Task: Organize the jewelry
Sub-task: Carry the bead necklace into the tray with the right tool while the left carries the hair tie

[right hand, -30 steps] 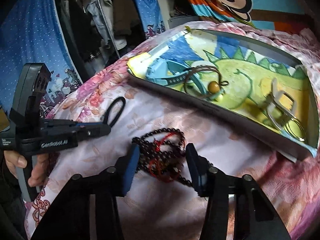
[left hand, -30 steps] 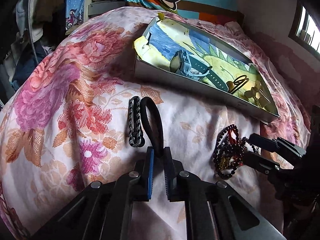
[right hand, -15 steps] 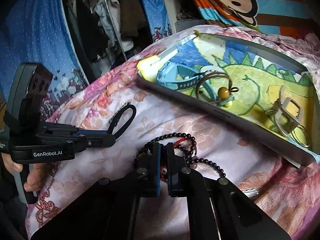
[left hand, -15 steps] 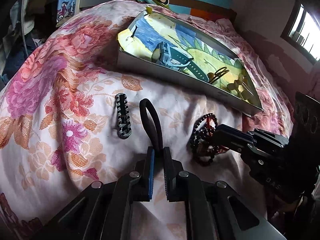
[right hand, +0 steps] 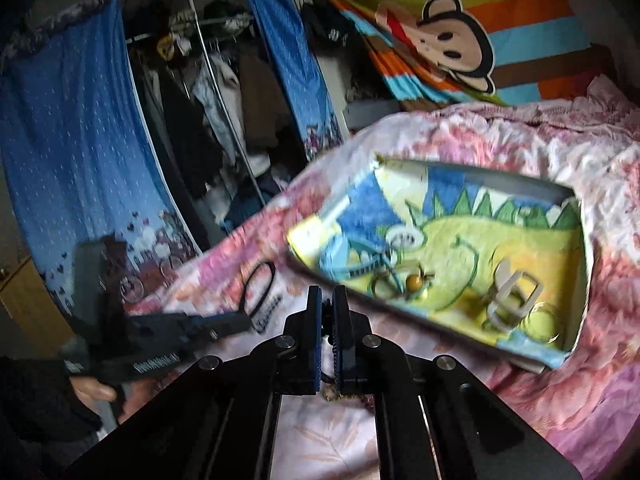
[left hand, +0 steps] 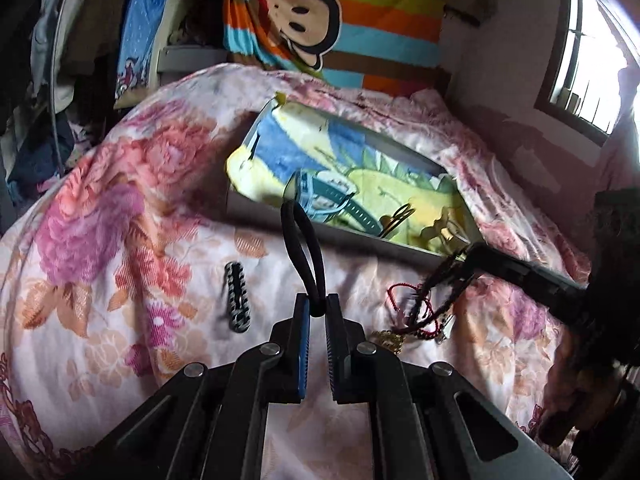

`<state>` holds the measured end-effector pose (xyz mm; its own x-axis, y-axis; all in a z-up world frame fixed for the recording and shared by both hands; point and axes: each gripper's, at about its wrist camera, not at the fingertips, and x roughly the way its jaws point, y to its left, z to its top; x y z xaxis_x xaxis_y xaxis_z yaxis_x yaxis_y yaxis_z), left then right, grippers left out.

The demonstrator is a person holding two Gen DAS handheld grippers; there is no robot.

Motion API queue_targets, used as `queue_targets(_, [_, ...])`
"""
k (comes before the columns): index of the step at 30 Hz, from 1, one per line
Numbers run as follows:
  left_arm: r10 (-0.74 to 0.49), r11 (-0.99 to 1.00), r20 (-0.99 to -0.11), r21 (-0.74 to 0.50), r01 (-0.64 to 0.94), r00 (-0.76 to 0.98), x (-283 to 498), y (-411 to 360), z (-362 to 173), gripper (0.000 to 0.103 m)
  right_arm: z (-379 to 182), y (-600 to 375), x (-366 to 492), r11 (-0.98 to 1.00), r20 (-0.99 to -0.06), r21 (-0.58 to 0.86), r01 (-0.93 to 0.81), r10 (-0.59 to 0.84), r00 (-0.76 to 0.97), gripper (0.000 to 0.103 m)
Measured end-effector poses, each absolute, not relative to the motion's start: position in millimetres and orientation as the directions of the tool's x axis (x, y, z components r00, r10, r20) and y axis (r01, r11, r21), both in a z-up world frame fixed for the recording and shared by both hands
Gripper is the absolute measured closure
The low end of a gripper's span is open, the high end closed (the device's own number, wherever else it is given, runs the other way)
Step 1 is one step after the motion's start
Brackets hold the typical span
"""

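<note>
My left gripper (left hand: pixel 317 307) is shut on a black loop band (left hand: pixel 301 249), which stands up off the bed toward the box. My right gripper (right hand: pixel 327 304) is shut on the dark beaded necklace (left hand: pixel 430 300); in the left wrist view the beads and a red cord hang from its tip (left hand: pixel 468 258) above the floral bedspread. In the right wrist view the necklace is mostly hidden under the fingers. The shallow box (left hand: pixel 276 216) with a dinosaur lining holds a blue watch (left hand: pixel 324 196), a ring with a yellow bead (right hand: pixel 412 282) and a white clip (right hand: pixel 510 294).
A black-and-grey braided bracelet (left hand: pixel 237 298) lies on the bedspread left of my left gripper. A striped monkey blanket (left hand: pixel 320 20) hangs behind the bed. An open wardrobe with clothes (right hand: pixel 208 112) stands at the left. A window (left hand: pixel 588 52) is at the right.
The right gripper closed on the beaded necklace and lifted it off the bedspread. The left gripper rose with the black band, which now hangs clear of the bed.
</note>
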<state>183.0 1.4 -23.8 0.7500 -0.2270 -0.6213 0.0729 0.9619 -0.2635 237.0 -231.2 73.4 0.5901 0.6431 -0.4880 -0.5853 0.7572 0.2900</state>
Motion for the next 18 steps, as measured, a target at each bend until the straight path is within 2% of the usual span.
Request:
queue_targets(10, [-0.221,0.969,-0.61,-0.229,0.098,0.761,182,-8,-25,0.096,109,-241,229,0.758,-0.4,0.271,-0.593,0.649,0.647,0.098])
queue_targets(18, [-0.272,0.958,-0.531,-0.229,0.173,0.803,205,-23,0,0.096,127,-266,240,0.84,-0.342,0.233,-0.491,0.543,0.767,0.098])
